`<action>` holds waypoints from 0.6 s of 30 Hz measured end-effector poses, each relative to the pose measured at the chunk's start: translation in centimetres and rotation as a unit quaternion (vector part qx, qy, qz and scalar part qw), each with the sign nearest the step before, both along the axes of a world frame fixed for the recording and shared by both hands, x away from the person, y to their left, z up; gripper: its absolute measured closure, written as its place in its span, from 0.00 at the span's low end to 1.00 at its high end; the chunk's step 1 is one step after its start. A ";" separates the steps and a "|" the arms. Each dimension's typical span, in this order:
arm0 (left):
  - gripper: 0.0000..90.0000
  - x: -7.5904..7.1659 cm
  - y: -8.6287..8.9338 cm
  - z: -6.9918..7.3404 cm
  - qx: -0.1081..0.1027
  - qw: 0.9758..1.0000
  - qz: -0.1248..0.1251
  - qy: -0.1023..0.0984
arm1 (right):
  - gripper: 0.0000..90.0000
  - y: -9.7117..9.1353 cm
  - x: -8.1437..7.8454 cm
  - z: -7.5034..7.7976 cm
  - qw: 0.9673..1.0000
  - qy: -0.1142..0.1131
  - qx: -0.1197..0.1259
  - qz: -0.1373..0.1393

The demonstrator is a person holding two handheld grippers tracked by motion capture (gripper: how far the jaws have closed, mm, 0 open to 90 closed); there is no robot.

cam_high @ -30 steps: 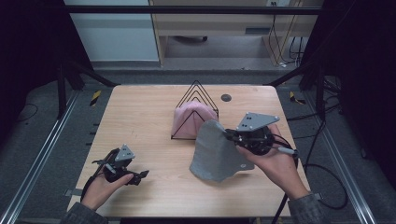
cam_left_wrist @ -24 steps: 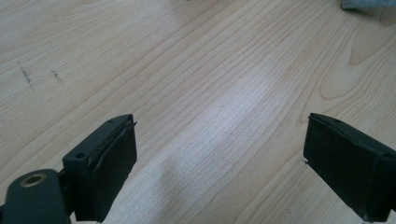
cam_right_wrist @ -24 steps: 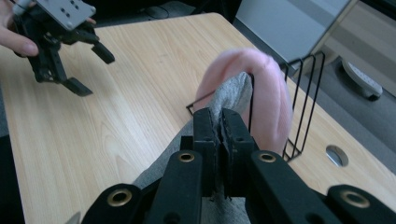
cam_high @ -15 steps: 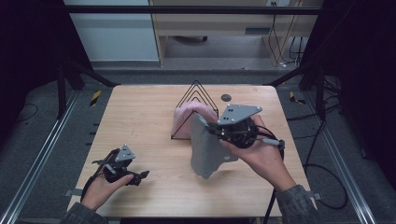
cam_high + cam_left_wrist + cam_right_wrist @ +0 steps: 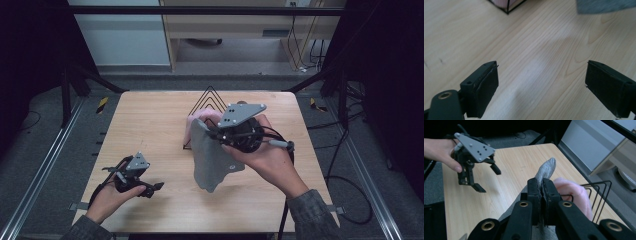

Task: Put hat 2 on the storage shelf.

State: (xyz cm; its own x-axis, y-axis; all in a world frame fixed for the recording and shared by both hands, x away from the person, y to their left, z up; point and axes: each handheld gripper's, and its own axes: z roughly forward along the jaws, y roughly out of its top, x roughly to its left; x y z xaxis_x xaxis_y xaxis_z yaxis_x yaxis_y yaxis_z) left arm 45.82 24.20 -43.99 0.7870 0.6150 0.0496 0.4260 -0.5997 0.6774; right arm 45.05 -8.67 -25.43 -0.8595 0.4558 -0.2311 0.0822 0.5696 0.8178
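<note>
Wire rack (image 5: 210, 102) holds what looks like pink cloth (image 5: 571, 192).

No legible text or labels anywhere.

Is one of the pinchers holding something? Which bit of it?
Yes. The right gripper is pinching the grey cloth by its top edge, so it hangs down over the table. The left gripper is open and holds nothing.

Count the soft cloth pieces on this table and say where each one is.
2. A grey cloth hangs clamped in the right tongs above the table. A pink cloth sits in the black wire rack behind it. More may be hidden.
</note>
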 end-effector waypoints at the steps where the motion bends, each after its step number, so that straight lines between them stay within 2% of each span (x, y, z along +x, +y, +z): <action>1: 0.12 0.3 -0.4 0.9 -0.001 1.000 -0.014 -0.003 | 0.96 0.2 0.0 0.1 1.000 -0.001 0.001 0.003; 10: 0.13 2.3 -2.5 5.3 -0.026 0.997 -0.072 -0.012 | 0.96 2.1 -0.3 -0.2 1.000 0.005 -0.008 0.027; 12: 0.13 2.6 -3.0 5.8 -0.022 0.996 -0.083 -0.014 | 0.96 2.5 -0.3 -0.4 0.999 0.008 -0.012 0.030; 14: 0.14 2.9 -3.4 6.0 -0.028 0.995 -0.092 -0.011 | 0.96 2.8 -0.3 -0.5 0.999 0.010 -0.014 0.034; 18: 0.14 3.3 -4.0 5.9 -0.021 0.994 -0.107 -0.011 | 0.96 3.3 -0.2 -0.7 0.999 0.012 -0.014 0.038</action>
